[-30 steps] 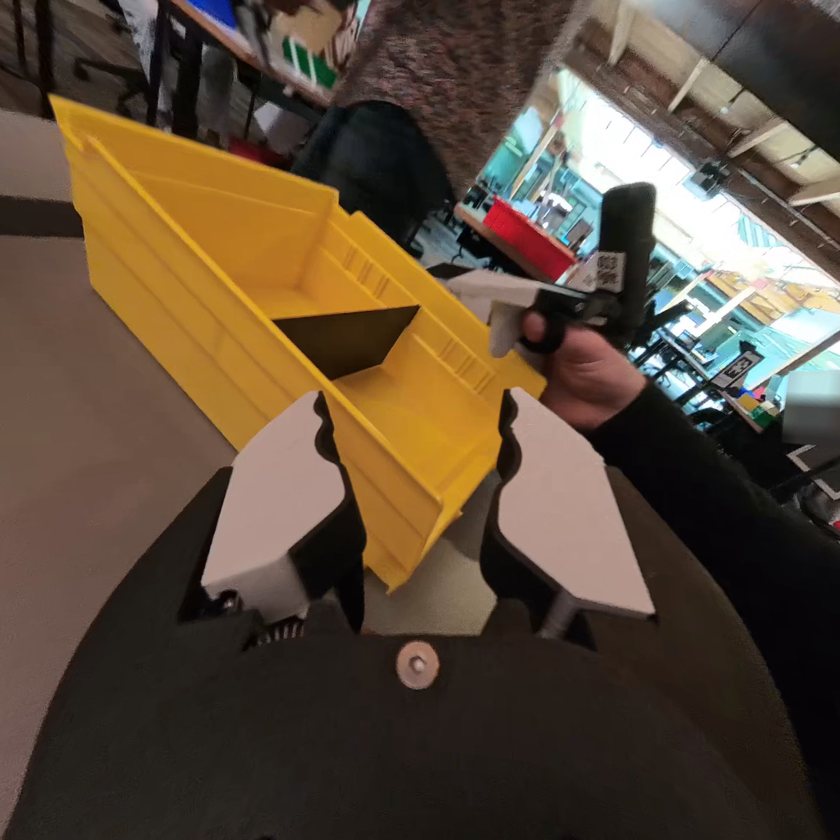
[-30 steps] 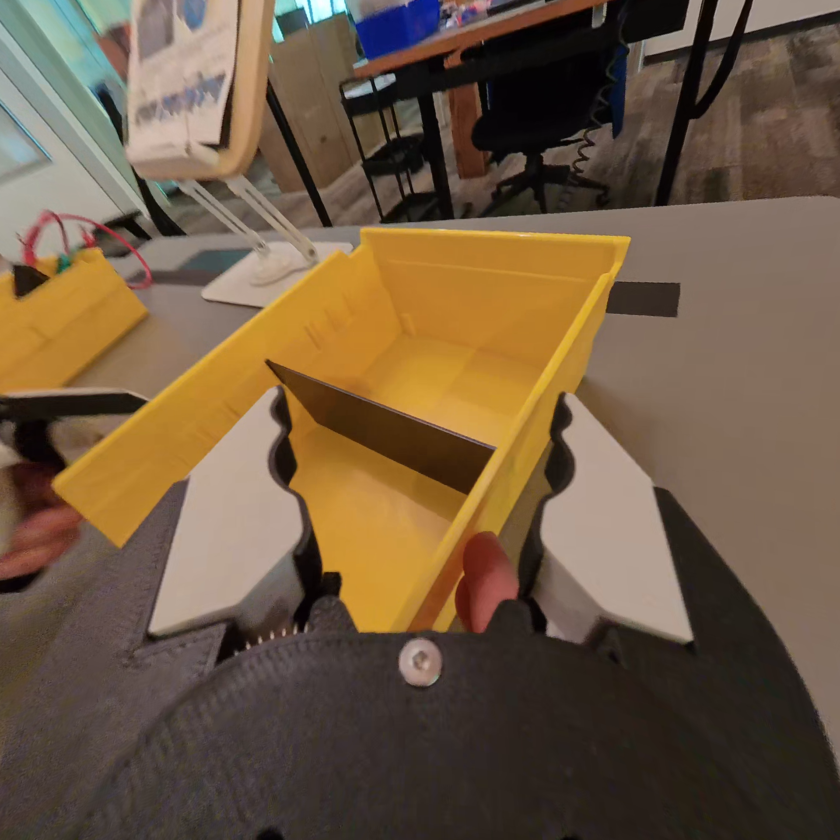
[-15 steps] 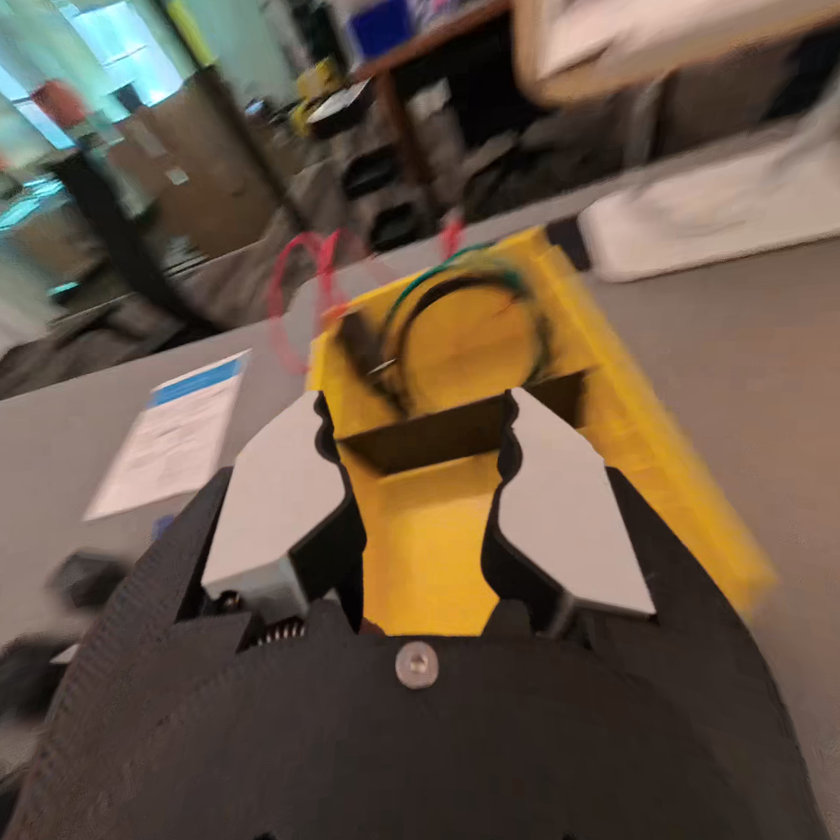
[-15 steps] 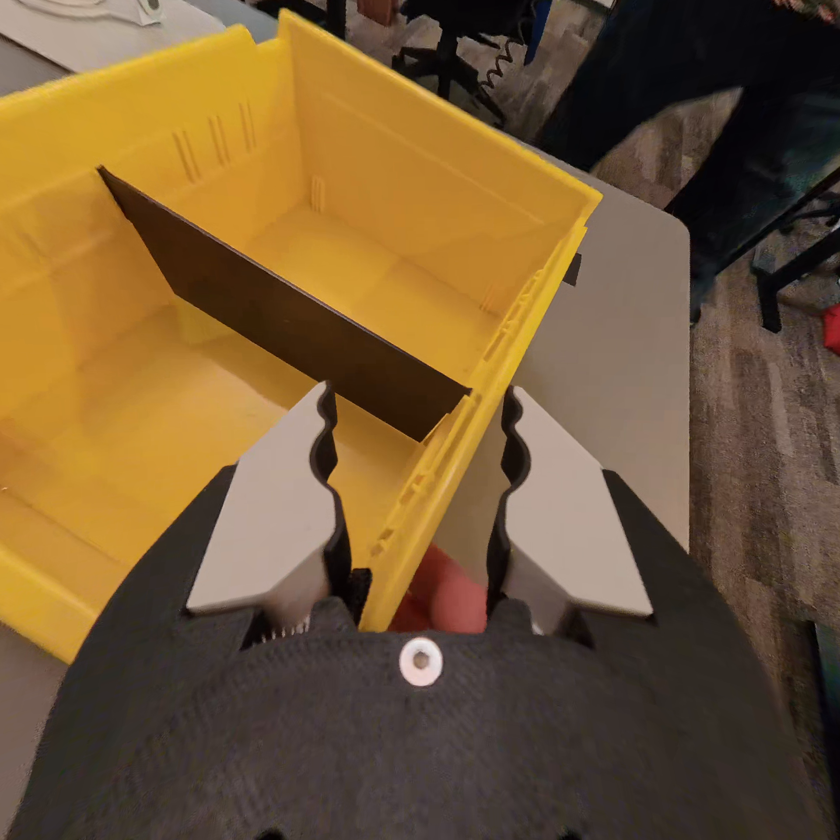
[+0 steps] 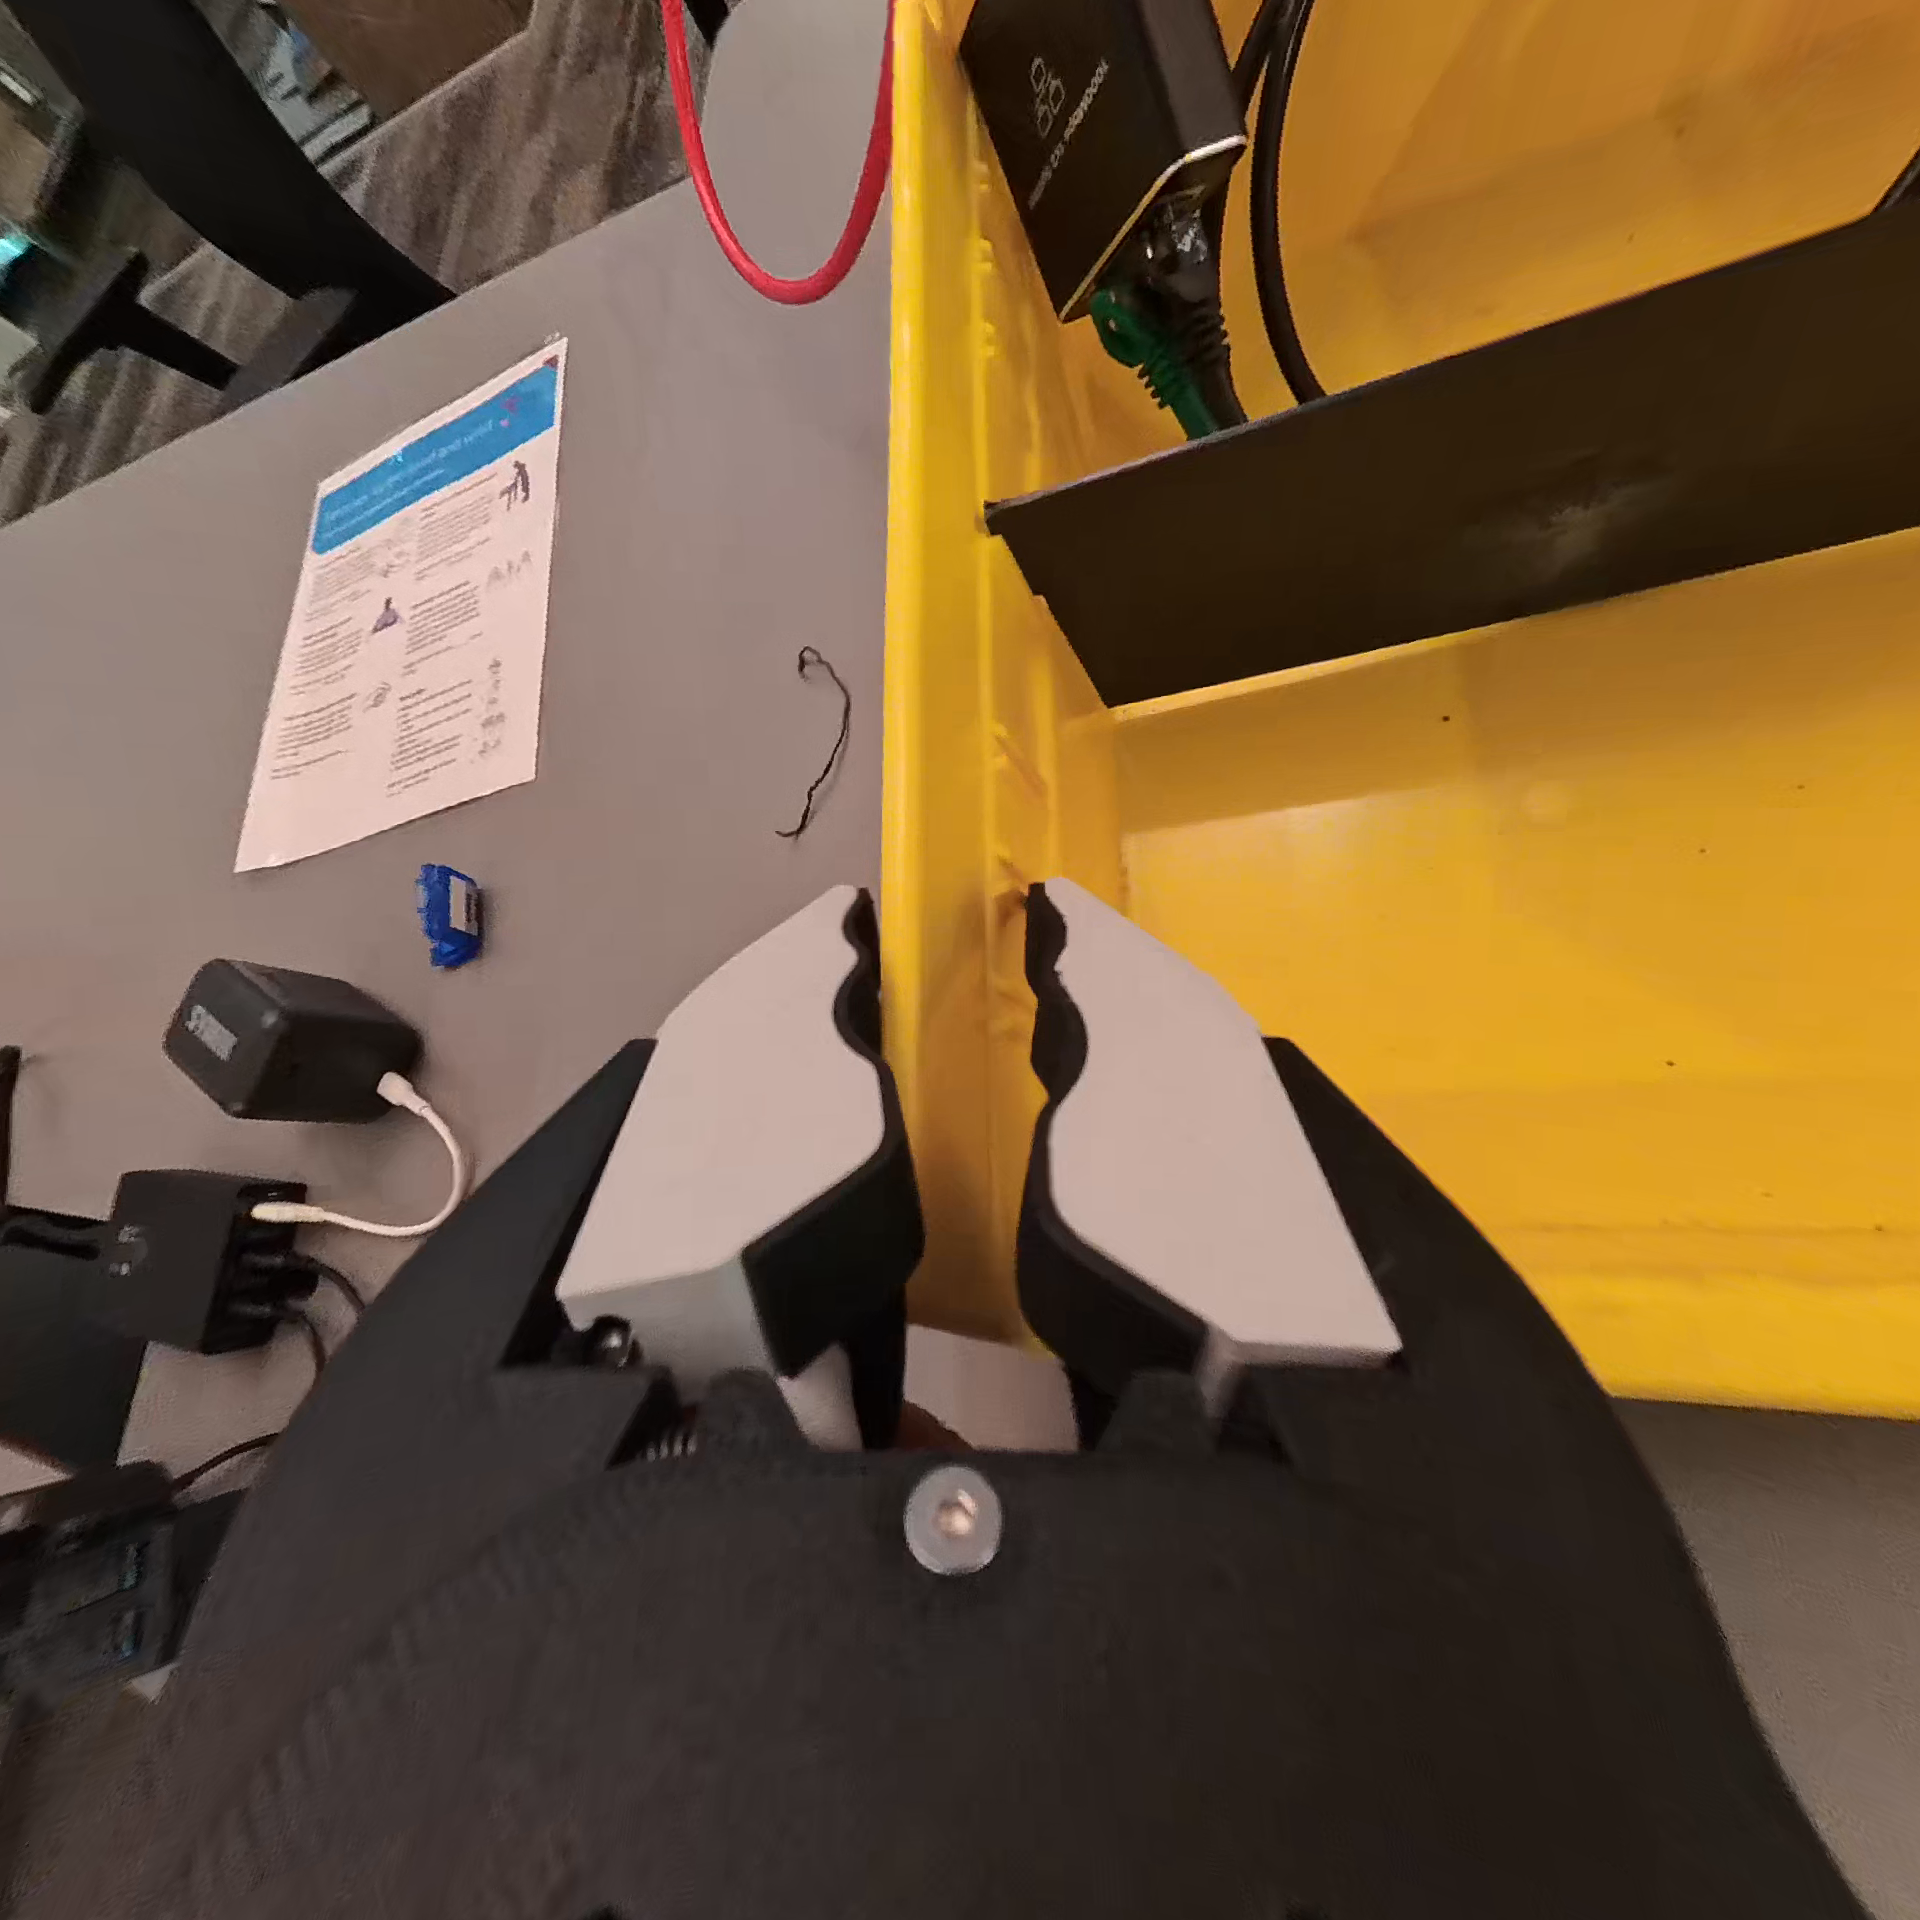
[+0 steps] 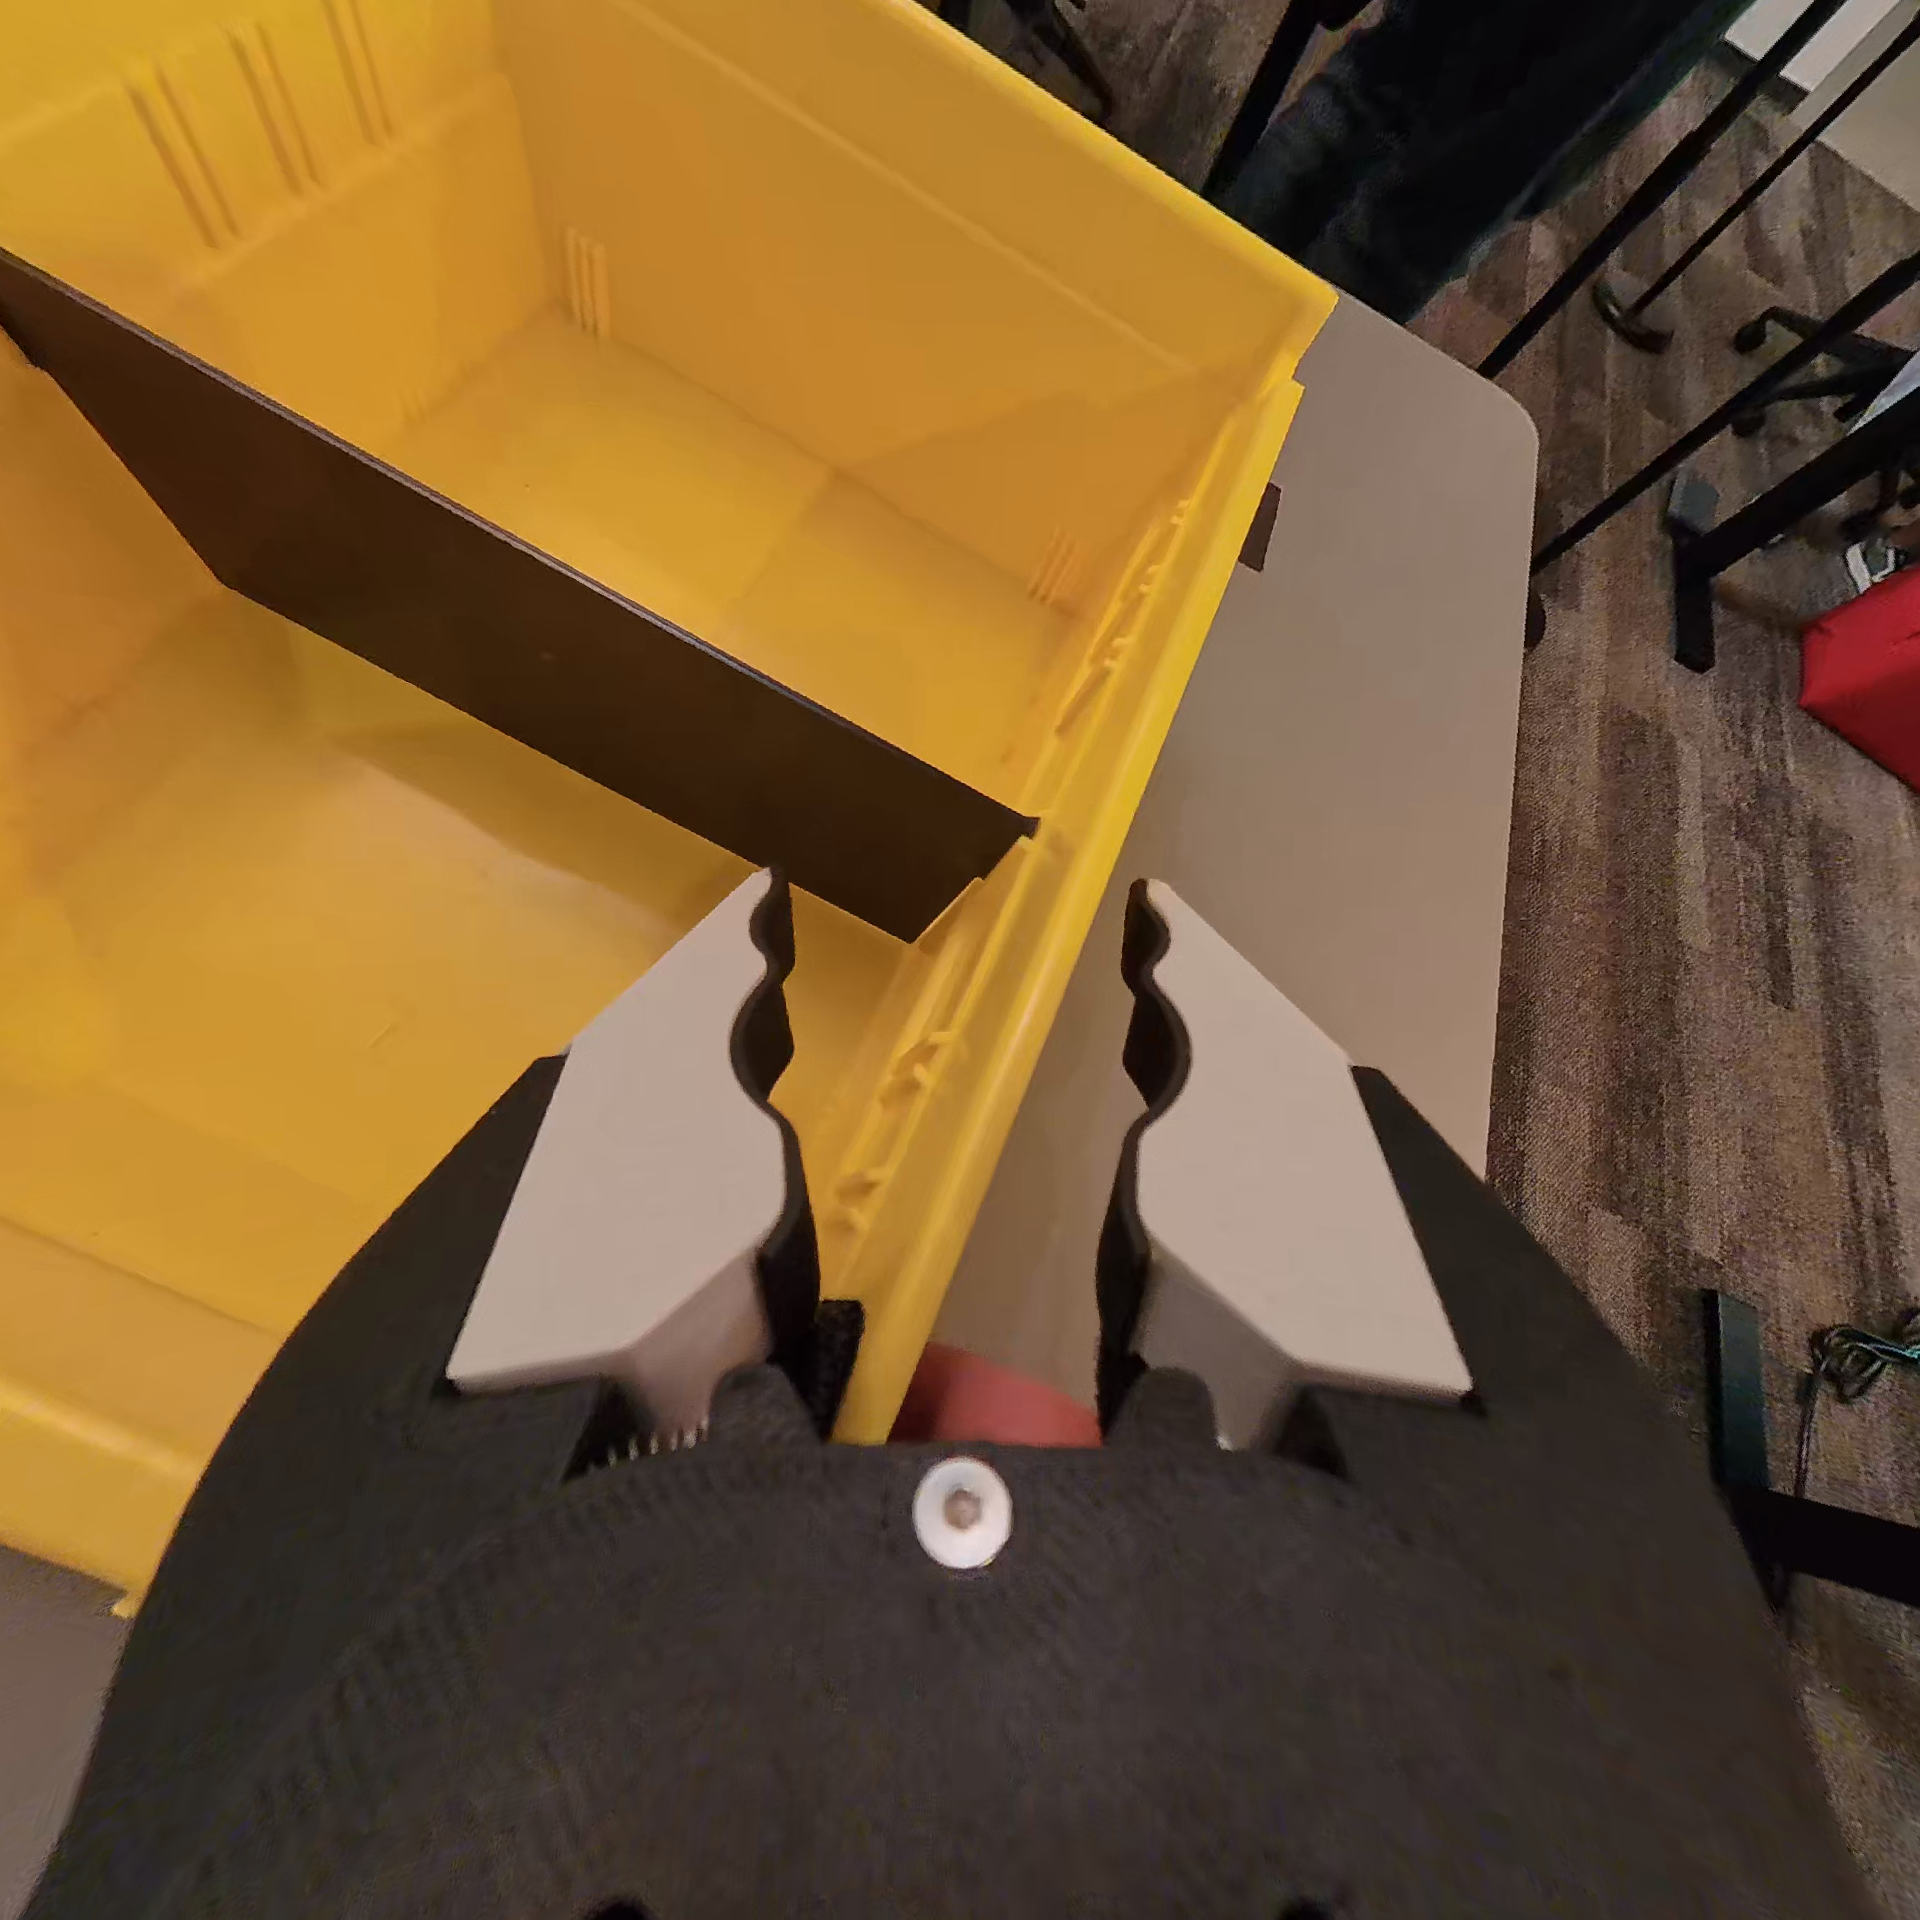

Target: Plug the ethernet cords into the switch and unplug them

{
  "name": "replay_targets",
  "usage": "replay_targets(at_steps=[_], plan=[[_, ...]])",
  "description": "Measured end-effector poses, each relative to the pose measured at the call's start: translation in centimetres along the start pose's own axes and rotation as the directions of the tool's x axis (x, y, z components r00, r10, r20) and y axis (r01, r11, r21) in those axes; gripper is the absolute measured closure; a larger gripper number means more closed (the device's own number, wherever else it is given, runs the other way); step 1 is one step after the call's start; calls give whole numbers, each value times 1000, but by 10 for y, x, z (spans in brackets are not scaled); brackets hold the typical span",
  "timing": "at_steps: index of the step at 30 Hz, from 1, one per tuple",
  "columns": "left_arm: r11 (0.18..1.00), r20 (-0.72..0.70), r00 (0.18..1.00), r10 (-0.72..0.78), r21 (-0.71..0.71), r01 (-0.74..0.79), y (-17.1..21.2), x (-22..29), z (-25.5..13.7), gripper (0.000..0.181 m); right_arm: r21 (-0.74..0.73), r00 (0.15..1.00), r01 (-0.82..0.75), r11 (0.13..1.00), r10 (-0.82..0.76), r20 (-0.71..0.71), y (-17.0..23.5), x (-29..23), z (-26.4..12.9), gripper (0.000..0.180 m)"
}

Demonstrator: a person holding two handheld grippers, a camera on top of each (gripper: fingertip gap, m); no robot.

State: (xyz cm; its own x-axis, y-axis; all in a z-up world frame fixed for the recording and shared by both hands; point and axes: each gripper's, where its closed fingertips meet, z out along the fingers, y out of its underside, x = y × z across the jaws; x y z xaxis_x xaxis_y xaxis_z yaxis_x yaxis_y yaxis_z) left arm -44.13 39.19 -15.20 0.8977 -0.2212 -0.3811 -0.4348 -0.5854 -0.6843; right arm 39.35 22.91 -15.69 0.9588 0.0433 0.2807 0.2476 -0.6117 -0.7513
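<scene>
— Left gripper (image 5: pixel 951 904)?
— Jaws straddling the side wall of the yellow bin (image 5: pixel 1455 1039), one finger pressed against it, maybe clamped (cannot tell).
— Right gripper (image 6: pixel 956 894)?
— Jaws apart, astride another yellow bin's wall (image 6: pixel 1132 748).
— Switch (image 5: pixel 1101 135)?
— Black box, white markings on top, beyond the first bin's black divider (image 5: pixel 1455 520), well ahead of the jaws. Green cord (image 5: pixel 1158 358) plugged in; red cord (image 5: pixel 779 281) looping outside.
</scene>
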Motion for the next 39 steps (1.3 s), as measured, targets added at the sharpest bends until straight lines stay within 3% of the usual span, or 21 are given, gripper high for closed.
replay_targets(at_steps=[6,10,14,17,21,26,30,34,36,39], plan=[[999,-25,1000,15,34,-15,5,-15,3,159,-1,1000,6,1000,-6,-12,-1,4,1,111],[989,23,997,-74,134,70,-15,-39,-22,108,49,984,83,995,-75,-159,-20,27,-21,84],[941,-18,996,-85,327,86,-71,-33,-80,90,117,949,196,974,-157,-274,-63,32,-69,73],[892,-151,988,10,447,59,-120,20,-119,84,208,962,205,956,-158,-225,-100,1,-102,65],[875,-333,924,190,485,-5,-147,122,-142,79,336,985,170,926,-175,-17,-142,-86,-122,49],[882,-505,797,332,465,-72,-133,235,-142,64,394,951,114,912,-215,222,-157,-192,-126,42],[880,-535,751,387,457,-128,-114,280,-140,59,386,913,156,909,-282,295,-148,-255,-125,48],[879,-427,835,346,458,-129,-126,240,-130,78,373,876,251,894,-373,307,-127,-291,-127,55],[897,-387,890,241,440,-52,-140,193,-121,91,372,854,278,886,-405,327,-114,-303,-131,60],[924,-269,959,94,383,16,-152,115,-85,92,380,847,278,882,-412,337,-101,-310,-135,66]])
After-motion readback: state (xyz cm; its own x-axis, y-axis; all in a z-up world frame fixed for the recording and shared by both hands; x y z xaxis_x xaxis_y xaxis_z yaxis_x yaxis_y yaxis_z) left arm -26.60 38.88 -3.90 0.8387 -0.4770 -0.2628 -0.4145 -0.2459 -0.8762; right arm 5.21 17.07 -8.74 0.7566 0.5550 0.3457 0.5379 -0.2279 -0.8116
